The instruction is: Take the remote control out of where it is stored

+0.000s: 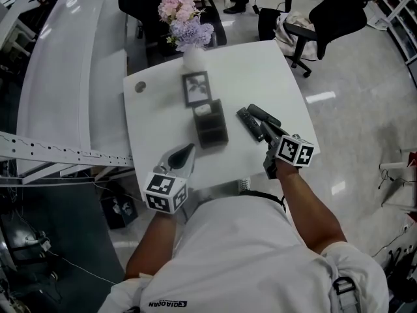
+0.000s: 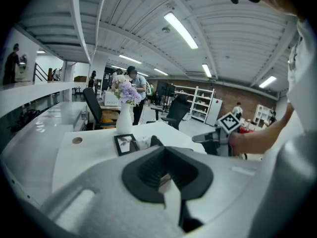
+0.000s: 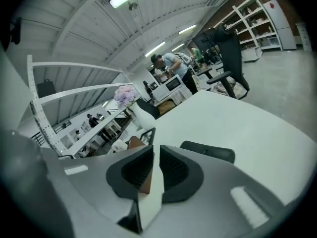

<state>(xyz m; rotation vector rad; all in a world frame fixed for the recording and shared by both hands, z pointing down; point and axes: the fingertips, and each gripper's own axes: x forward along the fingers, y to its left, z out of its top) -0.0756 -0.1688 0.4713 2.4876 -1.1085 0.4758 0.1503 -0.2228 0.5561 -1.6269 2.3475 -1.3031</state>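
Observation:
A black remote control [image 1: 250,123] lies flat on the white table [image 1: 273,70], just right of the dark storage box [image 1: 212,133]. My right gripper [image 1: 268,134] hovers at the remote's near end. In the right gripper view its jaws [image 3: 154,150] stand a narrow gap apart with nothing between them, and the remote [image 3: 208,151] lies on the table to their right. My left gripper [image 1: 187,150] hangs over the table's front edge, below the box. Its pads [image 2: 148,168] meet at the tips and hold nothing.
Behind the box stand a small picture frame [image 1: 197,88] and a white vase [image 1: 193,59] of pink and purple flowers. A white item [image 1: 203,109] sits in the box's far compartment. Black office chairs [image 1: 339,12] stand beyond the table, and white shelving [image 1: 58,77] runs along the left.

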